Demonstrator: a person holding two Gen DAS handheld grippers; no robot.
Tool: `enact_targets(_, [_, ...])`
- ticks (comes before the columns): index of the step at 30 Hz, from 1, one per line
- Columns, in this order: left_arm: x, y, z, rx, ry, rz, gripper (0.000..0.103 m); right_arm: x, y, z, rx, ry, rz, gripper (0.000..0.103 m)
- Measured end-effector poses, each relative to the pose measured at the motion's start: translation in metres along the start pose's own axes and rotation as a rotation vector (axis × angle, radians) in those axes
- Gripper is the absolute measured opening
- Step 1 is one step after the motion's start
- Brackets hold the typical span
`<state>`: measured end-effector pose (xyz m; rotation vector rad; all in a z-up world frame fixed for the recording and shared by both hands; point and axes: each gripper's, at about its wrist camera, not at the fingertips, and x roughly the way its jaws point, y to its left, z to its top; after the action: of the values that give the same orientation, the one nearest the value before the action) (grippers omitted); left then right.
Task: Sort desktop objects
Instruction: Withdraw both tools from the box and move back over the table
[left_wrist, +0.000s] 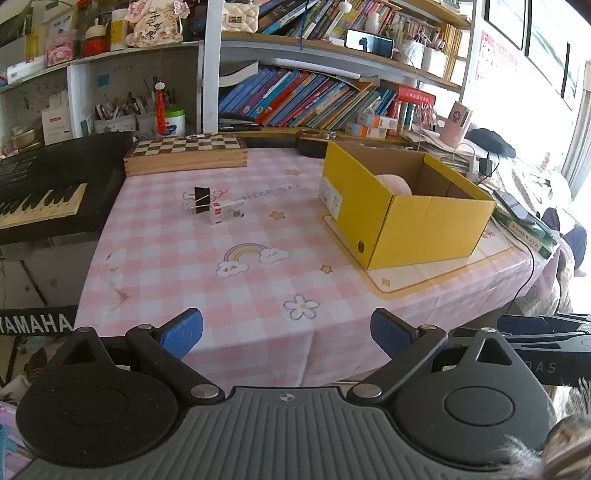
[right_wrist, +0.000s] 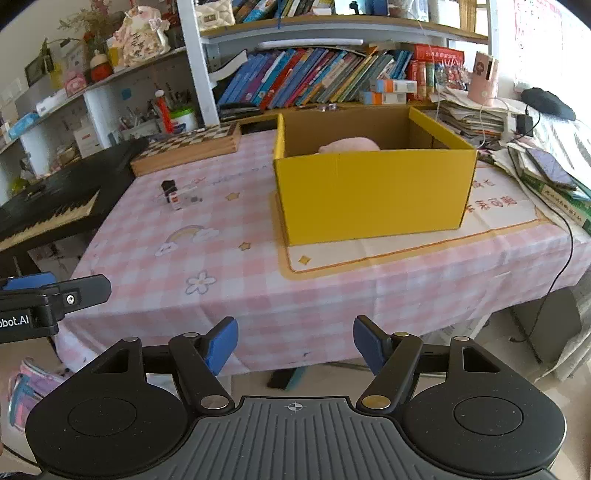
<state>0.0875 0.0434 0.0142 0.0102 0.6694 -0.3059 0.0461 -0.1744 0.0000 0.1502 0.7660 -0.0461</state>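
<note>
A yellow cardboard box (left_wrist: 424, 221) (right_wrist: 373, 195) stands open on the pink checked tablecloth (left_wrist: 221, 280) (right_wrist: 229, 266), with a pink soft thing (left_wrist: 395, 182) (right_wrist: 351, 144) inside. A black binder clip (left_wrist: 202, 199) (right_wrist: 168, 187) and a small white object with red marks (left_wrist: 218, 214) (right_wrist: 177, 201) lie together far left of the box. My left gripper (left_wrist: 286, 332) hovers open over the table's near edge, nothing between its blue pads. My right gripper (right_wrist: 295, 343) is open too, below the near edge. The left gripper's finger (right_wrist: 55, 291) shows at the right view's left side.
A black keyboard (left_wrist: 48, 192) (right_wrist: 48, 210) sits left of the table. A wooden chessboard box (left_wrist: 184, 153) (right_wrist: 192, 142) lies at the far edge. Bookshelves stand behind. Papers, a phone (right_wrist: 550, 168) and cables crowd the right side.
</note>
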Motion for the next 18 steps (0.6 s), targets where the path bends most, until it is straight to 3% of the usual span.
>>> enact_targets(18, [-0.008,0.024,-0.013,-0.020,0.025,0.006,0.098,0.000,0.042,-0.013,-0.095,0.024,0.045,0.071])
